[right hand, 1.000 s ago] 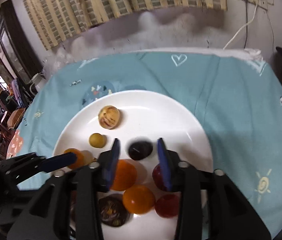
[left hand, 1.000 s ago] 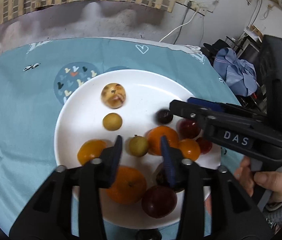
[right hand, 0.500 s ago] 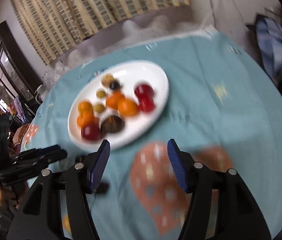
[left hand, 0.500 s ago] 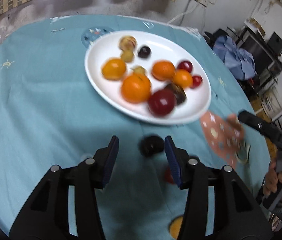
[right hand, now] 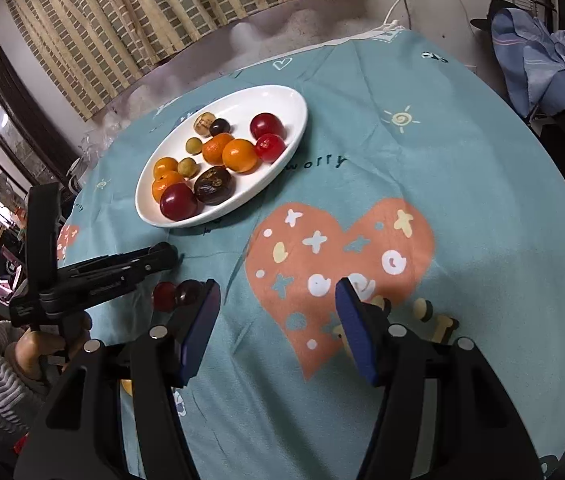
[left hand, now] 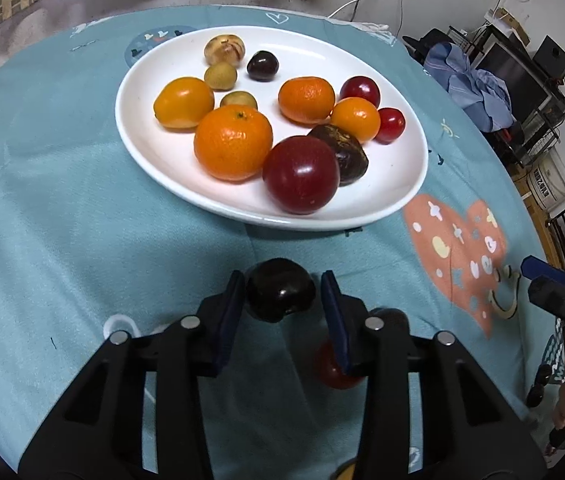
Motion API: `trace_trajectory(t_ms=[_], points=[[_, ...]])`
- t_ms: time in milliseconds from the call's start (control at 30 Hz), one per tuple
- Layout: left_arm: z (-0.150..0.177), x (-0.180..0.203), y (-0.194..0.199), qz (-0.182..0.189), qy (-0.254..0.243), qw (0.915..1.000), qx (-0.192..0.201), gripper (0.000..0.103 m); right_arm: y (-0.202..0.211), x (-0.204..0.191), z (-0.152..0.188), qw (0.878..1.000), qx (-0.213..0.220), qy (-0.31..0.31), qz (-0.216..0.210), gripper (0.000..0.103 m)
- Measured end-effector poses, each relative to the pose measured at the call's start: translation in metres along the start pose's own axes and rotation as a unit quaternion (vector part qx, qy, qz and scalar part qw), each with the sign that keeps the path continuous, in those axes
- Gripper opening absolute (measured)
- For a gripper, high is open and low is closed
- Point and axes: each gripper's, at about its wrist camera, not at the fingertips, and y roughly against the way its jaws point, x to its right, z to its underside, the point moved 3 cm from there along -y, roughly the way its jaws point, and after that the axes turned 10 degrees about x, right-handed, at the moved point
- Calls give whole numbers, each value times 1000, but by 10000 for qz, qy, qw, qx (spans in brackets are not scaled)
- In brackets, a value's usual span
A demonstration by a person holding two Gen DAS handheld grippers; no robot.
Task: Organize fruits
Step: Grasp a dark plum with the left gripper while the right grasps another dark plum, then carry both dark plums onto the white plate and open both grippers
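Note:
A white oval plate (left hand: 398,184) on the teal tablecloth holds several fruits: oranges, red plums, dark plums and small green ones. It also shows in the right wrist view (right hand: 282,100). My left gripper (left hand: 282,296) is open around a dark plum (left hand: 280,290) lying on the cloth in front of the plate. A red fruit (left hand: 334,368) and another dark fruit (left hand: 392,316) lie just to its right, partly hidden by the finger. My right gripper (right hand: 276,308) is wide open and empty over the cloth's orange heart print.
The left gripper (right hand: 122,266) shows at the left of the right wrist view, with a red fruit (right hand: 164,294) and a dark fruit (right hand: 188,292) below it. An orange fruit (right hand: 126,386) lies near the front edge. Clothes and furniture stand beyond the table's right side.
Both grippers have pulled back from over the plate toward the table's front. The left gripper has come down around the dark plum on the cloth. The right gripper has opened wider.

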Motion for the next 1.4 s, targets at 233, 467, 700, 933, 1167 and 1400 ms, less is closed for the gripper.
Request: trace_trajectory(t_ms=[233, 467, 700, 933, 1167, 1400], points=[[2, -4, 16, 5, 79, 9998, 176, 33, -8, -19, 5, 9992, -132, 376, -99, 60], [27, -27, 66, -195, 348, 9987, 326, 33, -33, -65, 21, 9920, -476, 1070, -471, 60], [67, -50, 102, -449, 711, 9962, 218, 33, -58, -93, 30, 9776, -676, 1828, -794, 48], [73, -54, 105, -444, 857, 9951, 204, 33, -81, -91, 27, 9697, -844, 2115, -879, 46], [65, -39, 98, -274, 732, 9968, 185, 33, -83, -89, 14, 9698, -803, 1977, -1186, 40], [64, -33, 95, -191, 709, 9972, 163, 33, -74, -84, 12, 9662, -783, 2192, -1106, 40]])
